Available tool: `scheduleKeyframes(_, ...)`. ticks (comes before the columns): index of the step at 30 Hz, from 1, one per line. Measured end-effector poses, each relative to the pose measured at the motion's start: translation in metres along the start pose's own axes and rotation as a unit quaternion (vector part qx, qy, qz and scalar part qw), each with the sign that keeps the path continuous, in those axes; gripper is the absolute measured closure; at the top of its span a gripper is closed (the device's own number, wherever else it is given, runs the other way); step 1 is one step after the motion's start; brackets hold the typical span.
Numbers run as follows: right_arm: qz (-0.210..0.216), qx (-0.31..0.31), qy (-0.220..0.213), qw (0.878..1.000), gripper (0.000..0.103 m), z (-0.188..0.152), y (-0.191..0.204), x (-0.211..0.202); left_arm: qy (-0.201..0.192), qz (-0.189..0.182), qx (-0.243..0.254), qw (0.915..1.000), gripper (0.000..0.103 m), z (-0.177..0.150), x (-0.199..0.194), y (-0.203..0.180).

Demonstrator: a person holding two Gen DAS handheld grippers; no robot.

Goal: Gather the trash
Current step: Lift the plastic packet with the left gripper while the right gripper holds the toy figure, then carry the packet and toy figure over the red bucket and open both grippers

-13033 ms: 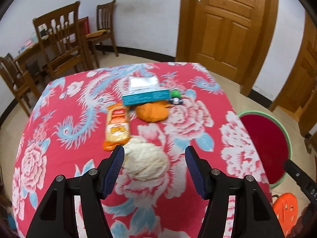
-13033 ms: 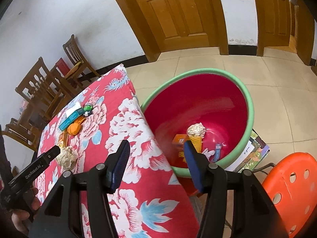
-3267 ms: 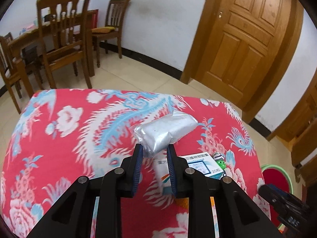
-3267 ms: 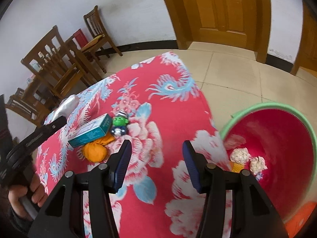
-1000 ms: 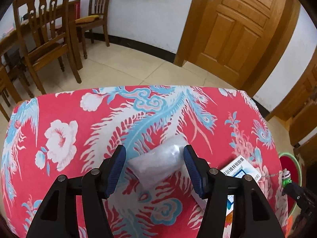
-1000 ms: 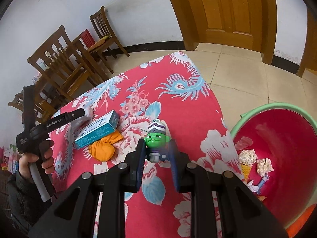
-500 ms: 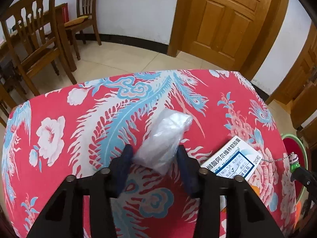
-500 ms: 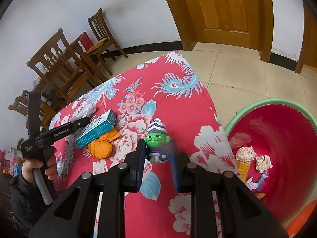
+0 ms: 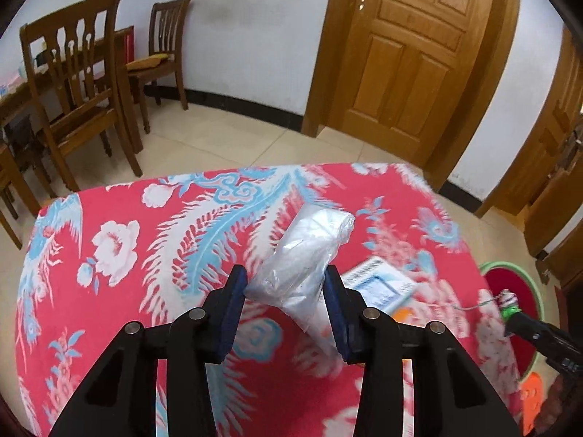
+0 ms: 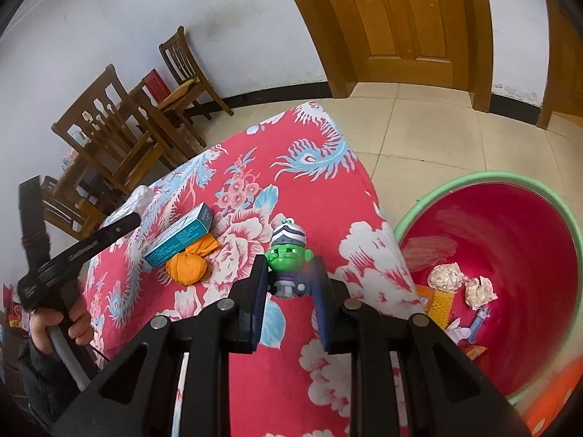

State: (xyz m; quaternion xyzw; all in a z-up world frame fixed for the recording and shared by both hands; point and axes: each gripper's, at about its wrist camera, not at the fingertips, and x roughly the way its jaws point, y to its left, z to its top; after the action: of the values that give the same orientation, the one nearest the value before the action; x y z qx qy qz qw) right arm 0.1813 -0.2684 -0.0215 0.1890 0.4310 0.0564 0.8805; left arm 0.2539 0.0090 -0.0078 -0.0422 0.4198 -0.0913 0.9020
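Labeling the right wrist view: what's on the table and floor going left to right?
Left gripper → blue box → orange ball → green toy in the right gripper → red basin with trash inside.

A dining corner and doors around a bright red cloth

The tablecloth is red with blue feathers and white flowers; past its far edge wooden chairs stand at a wooden dining table by the white wall (one chair has a cushion). A panelled wooden door stands closed, above pale floor tiles.
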Motion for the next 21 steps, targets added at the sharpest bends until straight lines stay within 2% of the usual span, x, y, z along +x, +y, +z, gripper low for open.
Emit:
scheduleKeyframes(8,-0.005,0.018,-0.02,1.0,0.078,-0.011,-0.016,-0.032,-0.02,-0.036,0.005,0.9991,0.06,-0.018,-0.038,-0.04)
scheduleKeyframes(21,-0.03,0.068,-0.046,0.996,0.077,-0.03,-0.071,-0.077,-0.018,-0.095,0.028,0.9949,0.06,-0.045,-0.063,-0.118)
